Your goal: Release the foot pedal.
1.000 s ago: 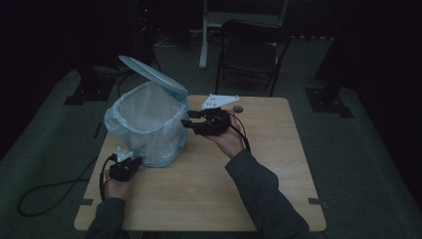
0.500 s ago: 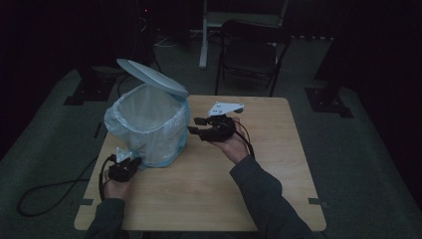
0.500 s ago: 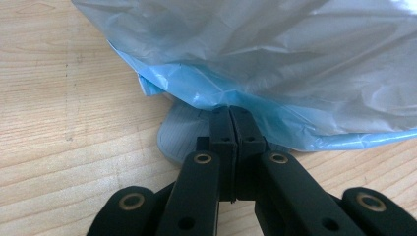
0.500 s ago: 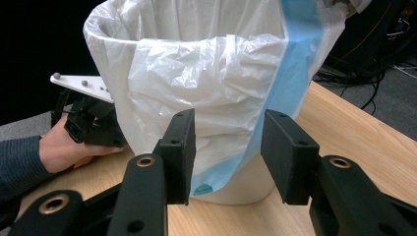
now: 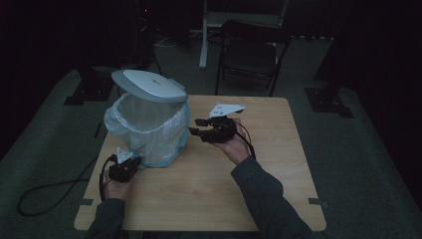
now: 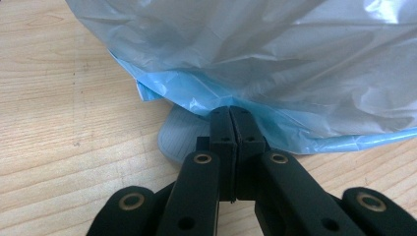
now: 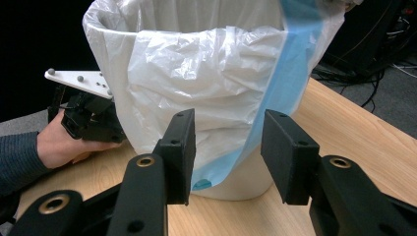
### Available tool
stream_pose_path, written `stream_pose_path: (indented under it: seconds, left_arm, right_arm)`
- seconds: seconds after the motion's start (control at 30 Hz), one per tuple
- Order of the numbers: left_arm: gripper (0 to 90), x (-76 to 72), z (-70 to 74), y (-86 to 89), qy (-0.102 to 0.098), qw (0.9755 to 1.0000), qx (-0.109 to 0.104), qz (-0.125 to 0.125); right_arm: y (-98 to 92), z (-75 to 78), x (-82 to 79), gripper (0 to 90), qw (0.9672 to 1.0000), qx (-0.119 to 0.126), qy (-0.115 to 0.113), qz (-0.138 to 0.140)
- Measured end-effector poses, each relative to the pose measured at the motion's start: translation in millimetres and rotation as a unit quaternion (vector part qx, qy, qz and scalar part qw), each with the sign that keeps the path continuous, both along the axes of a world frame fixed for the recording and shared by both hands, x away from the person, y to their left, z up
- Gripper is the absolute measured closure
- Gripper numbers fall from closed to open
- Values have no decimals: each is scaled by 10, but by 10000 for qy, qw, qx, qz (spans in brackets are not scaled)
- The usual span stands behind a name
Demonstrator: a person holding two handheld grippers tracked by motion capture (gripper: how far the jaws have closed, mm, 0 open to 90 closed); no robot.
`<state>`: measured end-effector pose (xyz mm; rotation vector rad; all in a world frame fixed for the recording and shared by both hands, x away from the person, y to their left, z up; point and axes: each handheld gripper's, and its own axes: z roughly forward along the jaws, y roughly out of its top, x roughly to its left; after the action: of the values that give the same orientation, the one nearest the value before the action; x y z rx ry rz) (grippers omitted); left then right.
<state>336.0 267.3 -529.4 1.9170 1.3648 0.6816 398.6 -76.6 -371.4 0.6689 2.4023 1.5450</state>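
Since a second ago the right gripper (image 5: 198, 127) has drawn back, jaws spread and empty. Left gripper (image 6: 230, 118), pressed together, presses the pedal of the white plastic-lined bin (image 5: 149, 129) on the bench (image 5: 278, 164); lid (image 5: 148, 85) raised, bag not yet handled.

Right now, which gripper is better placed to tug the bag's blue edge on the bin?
Right. The right gripper has open jaws facing the blue edge of the bag. The left gripper is shut, down at the pedal.
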Motion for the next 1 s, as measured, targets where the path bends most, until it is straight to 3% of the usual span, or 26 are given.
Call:
stream_pose_path:
  seconds: [0.3, 0.47, 0.63, 1.0]
  left_arm:
    - [895, -38, 15, -10, -9, 10000, 36, 13]
    - [856, -111, 53, 27, -140, 9996, -254, -26]
    - [813, -167, 67, 2, -172, 9996, -178, -106]
    - [766, -177, 67, -4, -173, 9994, -254, -156]
  right_arm:
    - [-58, 10, -13, 559, 10000, -12, -10, -6]
    - [-91, 0, -32, 557, 10000, -27, -20, -9]
    - [-134, -14, -23, 557, 10000, -33, -4, -52]
    - [-216, -79, -42, 552, 9998, -119, 0, -139]
